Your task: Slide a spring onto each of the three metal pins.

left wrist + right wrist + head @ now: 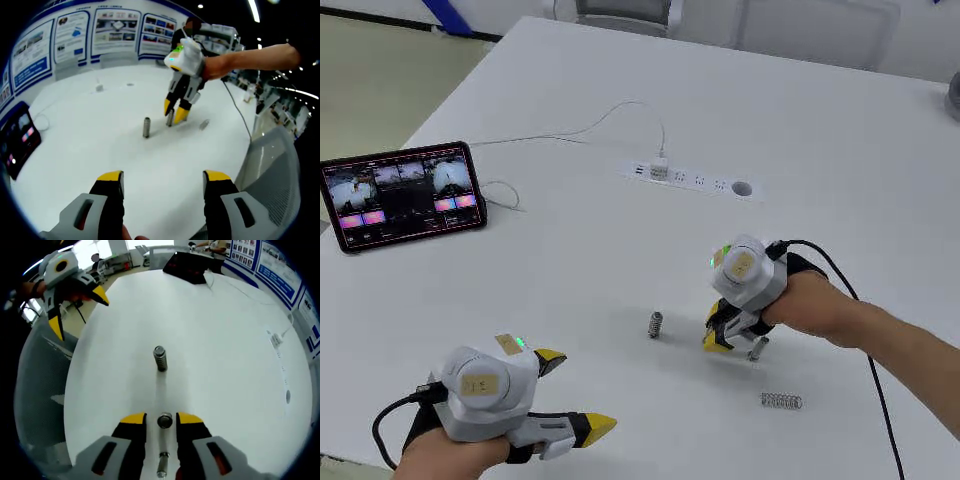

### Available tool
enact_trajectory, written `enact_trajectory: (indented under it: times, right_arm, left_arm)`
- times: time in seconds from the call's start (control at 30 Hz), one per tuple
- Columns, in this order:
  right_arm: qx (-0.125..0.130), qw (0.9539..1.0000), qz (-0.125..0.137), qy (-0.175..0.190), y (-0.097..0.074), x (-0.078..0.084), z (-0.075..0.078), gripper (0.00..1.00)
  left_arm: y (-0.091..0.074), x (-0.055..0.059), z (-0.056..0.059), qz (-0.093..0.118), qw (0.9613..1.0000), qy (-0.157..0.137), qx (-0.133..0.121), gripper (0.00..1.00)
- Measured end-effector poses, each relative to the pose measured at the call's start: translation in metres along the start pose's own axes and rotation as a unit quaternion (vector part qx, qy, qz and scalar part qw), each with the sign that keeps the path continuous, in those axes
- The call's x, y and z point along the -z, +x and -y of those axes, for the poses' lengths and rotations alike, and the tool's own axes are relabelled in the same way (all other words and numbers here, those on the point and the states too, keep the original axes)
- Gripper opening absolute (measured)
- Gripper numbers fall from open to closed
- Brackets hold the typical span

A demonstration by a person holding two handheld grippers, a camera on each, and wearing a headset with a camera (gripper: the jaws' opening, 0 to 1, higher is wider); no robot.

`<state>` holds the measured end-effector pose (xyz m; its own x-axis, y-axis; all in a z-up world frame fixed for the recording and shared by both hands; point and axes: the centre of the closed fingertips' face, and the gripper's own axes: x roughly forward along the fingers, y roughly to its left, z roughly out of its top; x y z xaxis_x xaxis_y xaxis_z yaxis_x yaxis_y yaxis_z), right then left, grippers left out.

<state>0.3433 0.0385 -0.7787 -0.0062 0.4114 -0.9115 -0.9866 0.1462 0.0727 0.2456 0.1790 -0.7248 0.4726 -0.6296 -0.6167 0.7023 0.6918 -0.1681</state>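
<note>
Right gripper: its yellow-tipped jaws are sitting a narrow slot apart, flanking an upright grey metal pin; cannot tell whether they are pinching it. A second bare pin is showing just beside it. Left gripper is hovering wide open and empty near the front edge of the smooth white table. A pin wearing a coiled spring is standing between the grippers. A loose wire spring is lying flat nearby, with broad bare tabletop stretching beyond.
</note>
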Motion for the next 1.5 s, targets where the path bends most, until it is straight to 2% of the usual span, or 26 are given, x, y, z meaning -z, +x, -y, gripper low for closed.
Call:
enact_trajectory:
  times: [0.1,0.23,0.6,0.87,0.97,1.13,1.2,1.3,1.43,1.5]
  right_arm:
    - [0.008,0.9998,0.008,0.014,-0.005,0.001,0.002,0.31]
    - [0.013,0.9983,0.028,0.050,-0.011,0.002,0.002,0.34]
    - [0.044,0.9948,0.057,0.072,-0.027,0.008,-0.004,0.41]
    - [0.054,0.9867,0.108,0.109,-0.038,0.007,-0.010,0.42]
    - [0.057,0.9844,0.118,0.117,-0.040,0.008,-0.011,0.42]
    - [0.063,0.9767,0.148,0.142,-0.046,0.007,-0.010,0.42]
    - [0.069,0.9713,0.165,0.156,-0.050,0.005,-0.008,0.43]
    - [0.074,0.9602,0.199,0.181,-0.058,0.001,-0.005,0.43]
    - [0.079,0.9502,0.226,0.200,-0.066,-0.001,-0.004,0.45]
    - [0.084,0.9437,0.242,0.210,-0.070,-0.002,-0.003,0.45]
  left_arm:
    - [0.001,-0.001,0.001,0.001,1.0000,0.000,0.000,0.65]
    - [0.001,-0.002,0.004,0.003,1.0000,0.001,0.002,0.65]
    - [0.002,-0.003,0.008,0.005,1.0000,0.001,0.005,0.65]
    - [0.002,-0.005,0.012,0.007,1.0000,0.000,0.006,0.65]
    - [0.002,-0.006,0.014,0.007,0.9999,0.001,0.007,0.65]
    - [0.002,-0.006,0.016,0.006,0.9999,0.005,0.008,0.65]
    - [0.002,-0.006,0.017,0.007,0.9999,0.005,0.008,0.65]
    - [0.002,-0.006,0.017,0.007,0.9999,0.005,0.008,0.65]
    - [0.001,-0.006,0.016,0.006,0.9999,0.006,0.007,0.65]
    - [0.002,-0.007,0.016,0.007,0.9999,0.005,0.007,0.65]
